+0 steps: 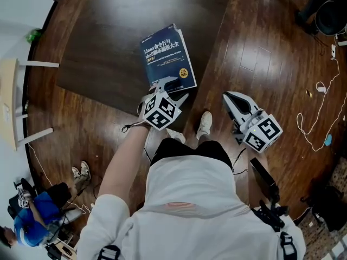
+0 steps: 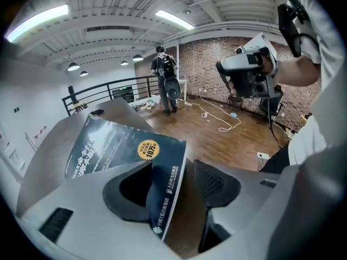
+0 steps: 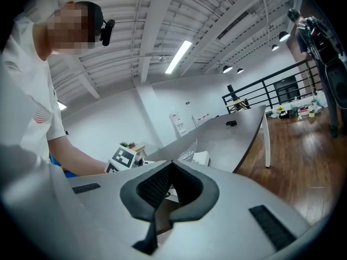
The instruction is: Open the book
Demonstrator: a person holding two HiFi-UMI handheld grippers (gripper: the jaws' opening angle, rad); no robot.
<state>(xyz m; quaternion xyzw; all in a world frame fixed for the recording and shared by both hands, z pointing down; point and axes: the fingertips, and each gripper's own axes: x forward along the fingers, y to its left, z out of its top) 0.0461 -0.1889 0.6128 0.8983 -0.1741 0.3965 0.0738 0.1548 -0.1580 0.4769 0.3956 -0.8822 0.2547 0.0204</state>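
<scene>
A dark blue book [image 1: 165, 56] lies closed on the dark table [image 1: 103, 31], its near edge close to the table's front. My left gripper [image 1: 172, 90] is at the book's near right corner. In the left gripper view that corner of the book [image 2: 116, 148] reaches in between the jaws of the left gripper [image 2: 171, 169], which stand open; the right pad [image 2: 211, 180] is clear of the cover. My right gripper [image 1: 229, 96] hovers over the floor to the right of the table, shut and empty, tips together [image 3: 172, 164]. It also shows as the right gripper [image 2: 246, 72] in the left gripper view.
The wooden floor [image 1: 260, 47] surrounds the table. White cables [image 1: 320, 112] trail across it at the right. A pale bench [image 1: 8, 102] stands at the left and a seated person in blue [image 1: 32, 221] at lower left. My own shoes [image 1: 205, 124] are just before the table edge.
</scene>
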